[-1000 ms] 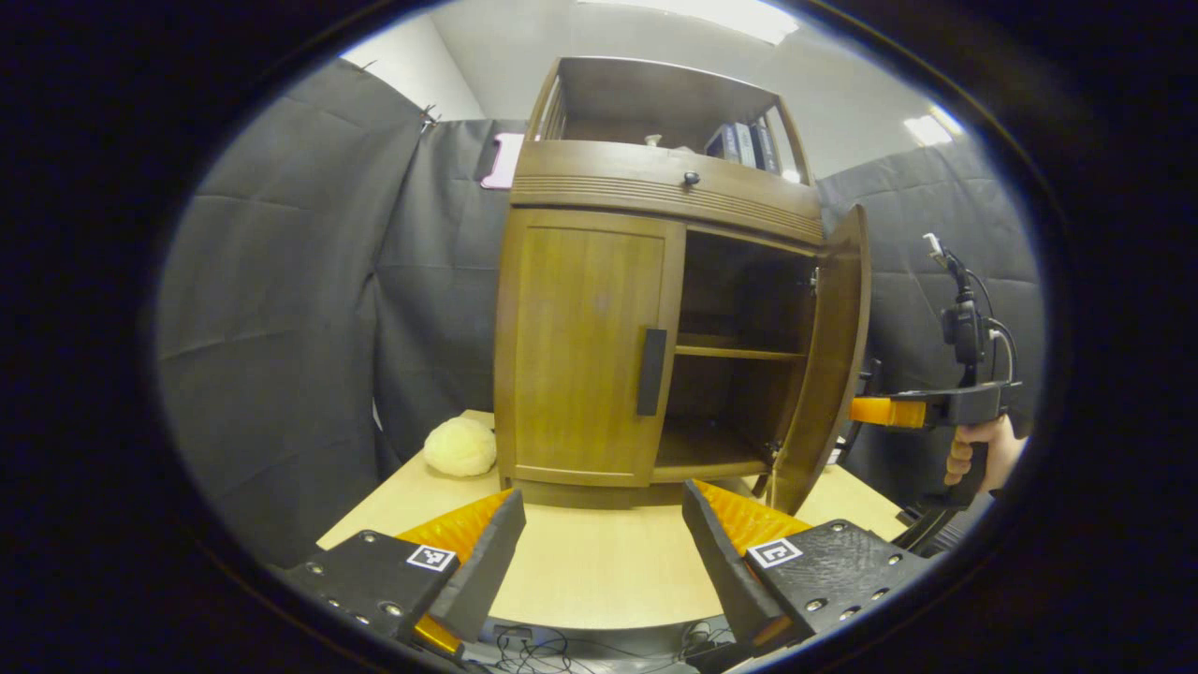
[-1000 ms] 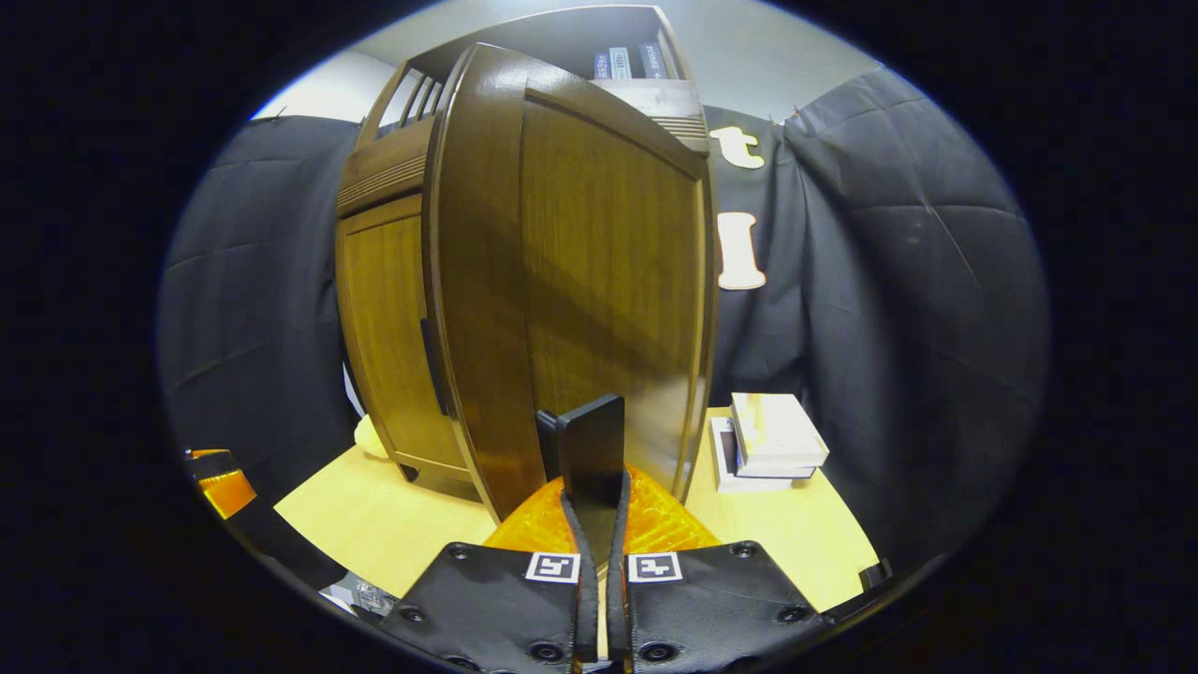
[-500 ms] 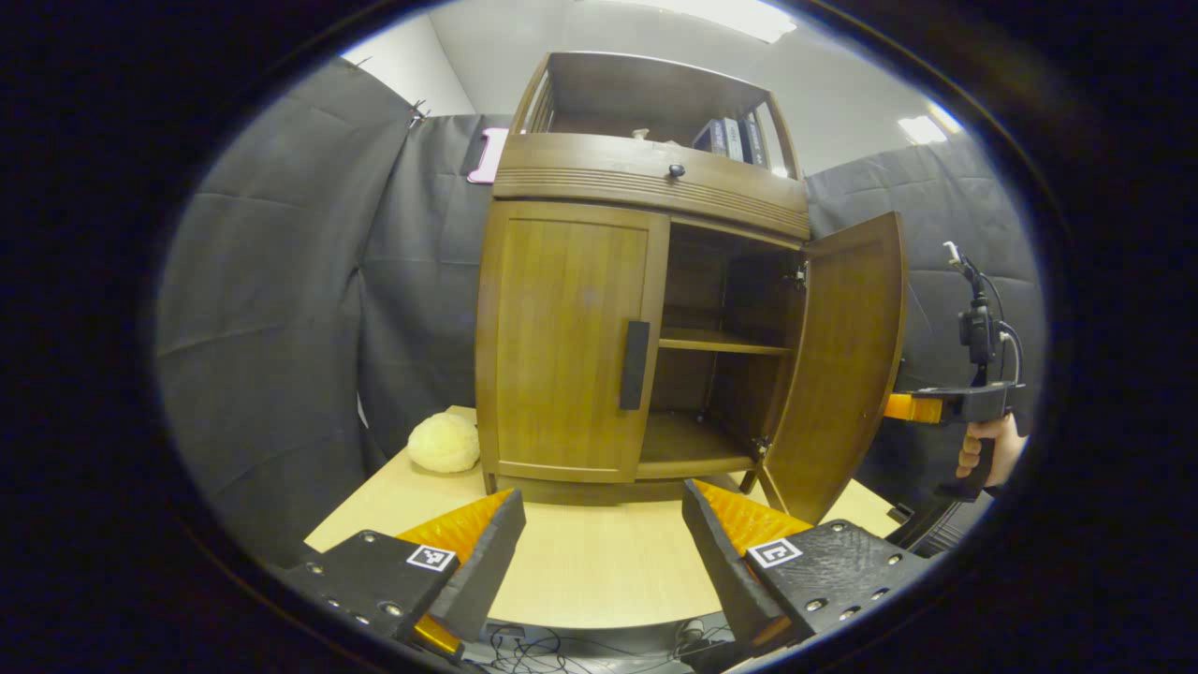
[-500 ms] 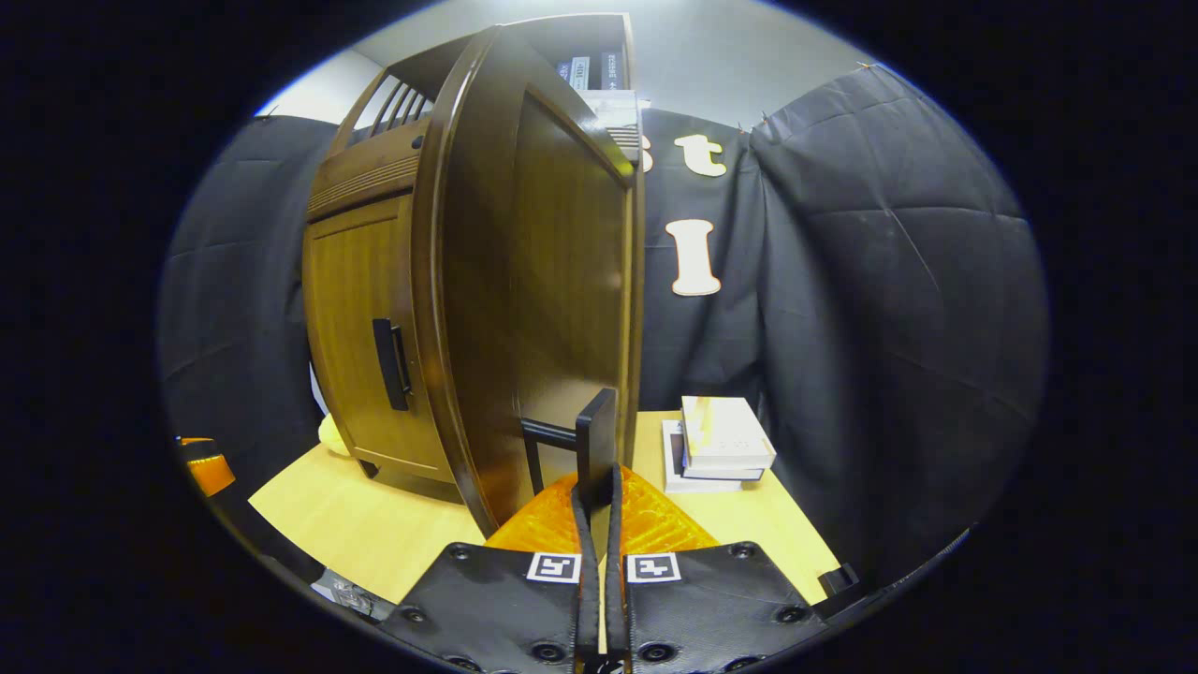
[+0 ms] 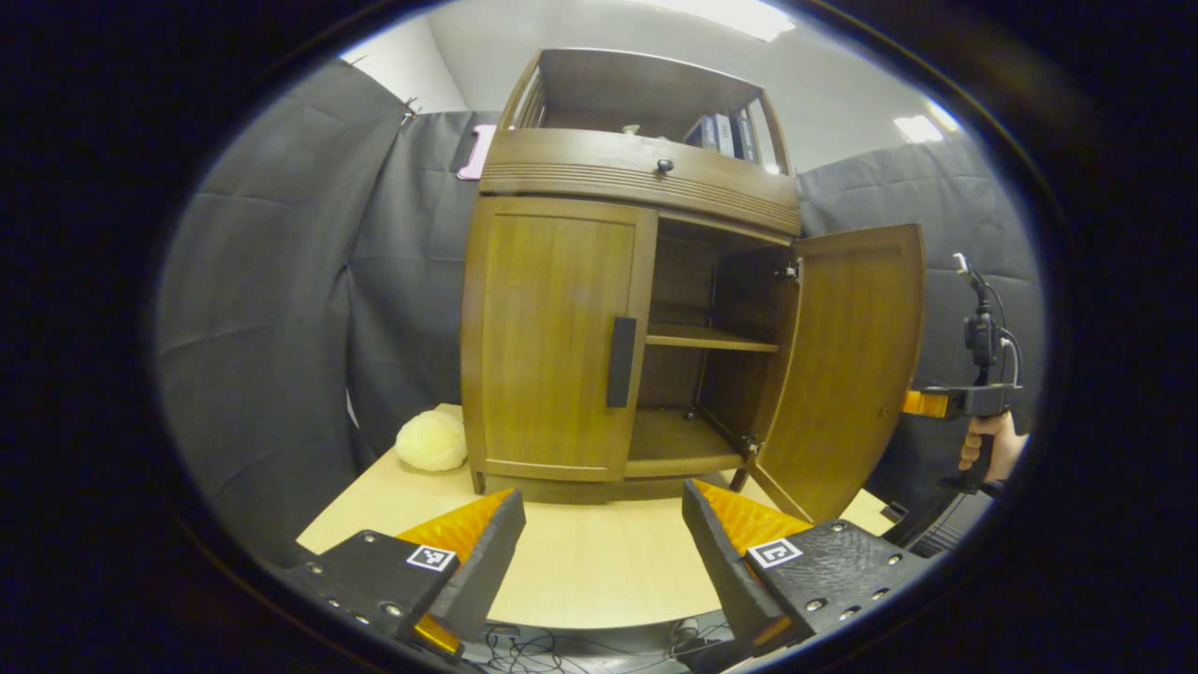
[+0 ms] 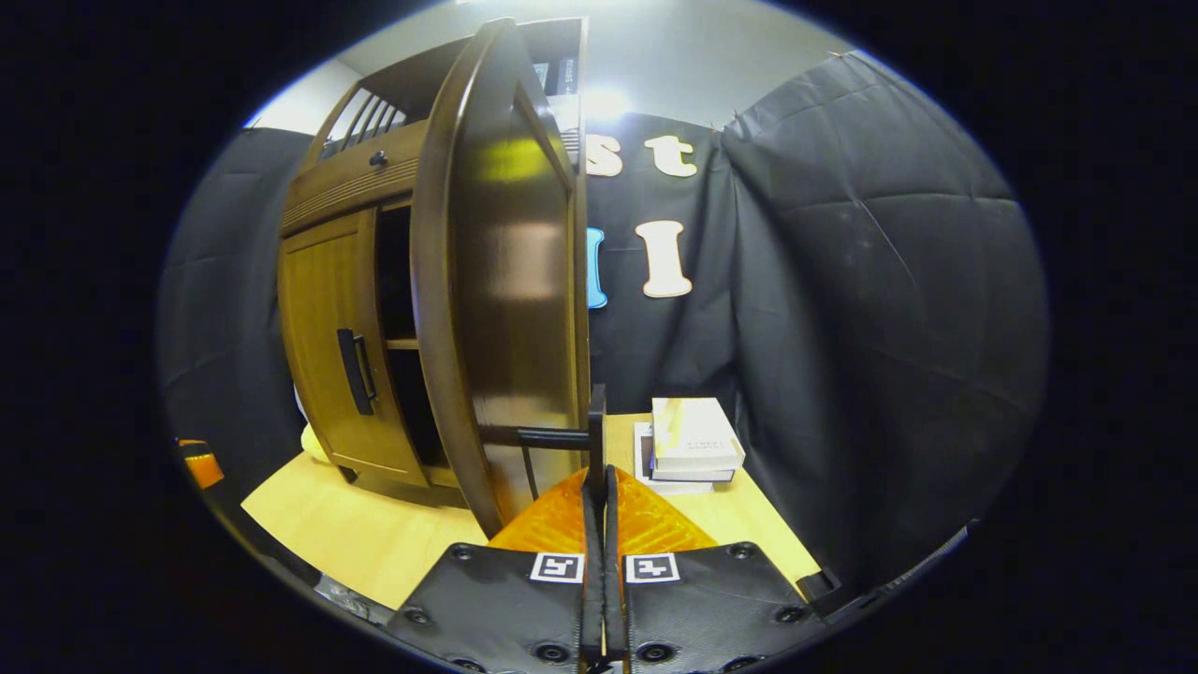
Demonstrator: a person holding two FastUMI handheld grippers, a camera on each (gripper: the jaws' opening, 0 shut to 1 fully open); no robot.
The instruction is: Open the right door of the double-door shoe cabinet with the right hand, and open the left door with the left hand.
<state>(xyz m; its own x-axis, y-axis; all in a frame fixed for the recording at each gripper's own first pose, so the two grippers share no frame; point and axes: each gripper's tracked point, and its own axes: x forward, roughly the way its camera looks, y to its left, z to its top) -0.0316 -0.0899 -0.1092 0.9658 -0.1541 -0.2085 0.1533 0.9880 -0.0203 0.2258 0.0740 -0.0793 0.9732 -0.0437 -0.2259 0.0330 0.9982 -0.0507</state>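
Observation:
The brown wooden shoe cabinet stands on a light table. Its left door is closed, with a black handle at its inner edge. The right door stands wide open and shows a bare shelf inside. My left gripper hangs open over the table's near edge, well short of the left door. In the right gripper view the right door is seen nearly edge-on, and my right gripper is shut on its black handle. A hand holds that gripper behind the open door.
A pale yellow plush ball lies on the table left of the cabinet. A stack of books sits on the table right of the cabinet. More books stand on the top shelf. Black cloth walls surround the booth.
The right door has swung farther open, pulled by my right gripper on its handle. The cabinet has drifted slightly left in the left gripper view; my left gripper stays open.

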